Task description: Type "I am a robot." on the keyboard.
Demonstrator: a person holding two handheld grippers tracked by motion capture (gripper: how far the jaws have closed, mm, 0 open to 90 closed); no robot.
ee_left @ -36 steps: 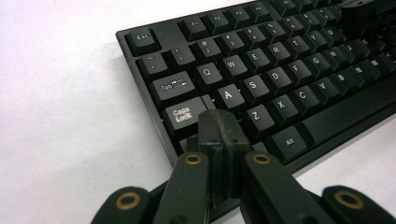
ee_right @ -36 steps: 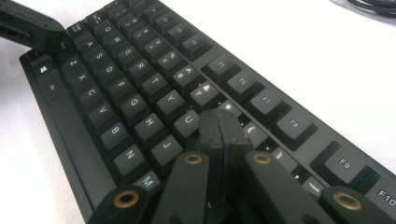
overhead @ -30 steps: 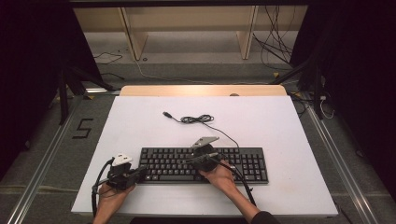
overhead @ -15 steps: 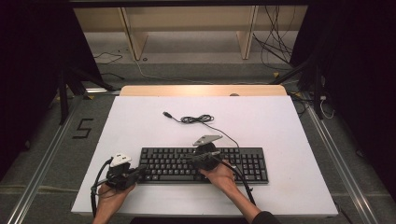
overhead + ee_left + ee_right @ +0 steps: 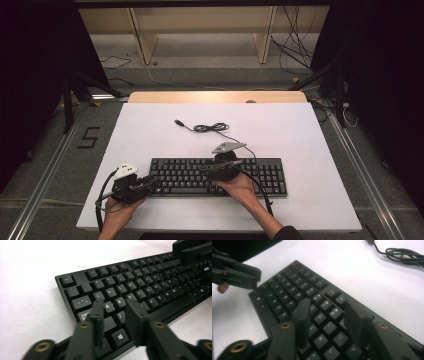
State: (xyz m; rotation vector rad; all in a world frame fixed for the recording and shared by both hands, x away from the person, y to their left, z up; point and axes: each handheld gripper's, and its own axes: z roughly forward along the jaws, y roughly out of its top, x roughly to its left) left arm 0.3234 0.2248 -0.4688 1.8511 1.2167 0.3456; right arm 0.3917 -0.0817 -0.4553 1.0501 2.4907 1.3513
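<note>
A black keyboard (image 5: 260,177) lies across the near half of the white table (image 5: 310,135). Its cable (image 5: 211,128) is coiled behind it and ends in a loose plug (image 5: 177,122). My left gripper (image 5: 152,180) is at the keyboard's left end. In the left gripper view it (image 5: 115,304) stands open just above the A, S and Z keys of the keyboard (image 5: 140,282). My right gripper (image 5: 206,169) is over the keyboard's middle, pointing left. It (image 5: 328,305) is open above the letter keys of the keyboard (image 5: 294,287), holding nothing.
A wooden strip (image 5: 215,96) runs along the table's far edge. Beyond it are a wooden frame (image 5: 140,35) and loose floor cables (image 5: 295,45). A "5" mark (image 5: 89,137) is on the floor at left. White tabletop extends behind and to the right of the keyboard.
The right gripper has edged slightly to the right over the keyboard. The left gripper has hardly moved.
</note>
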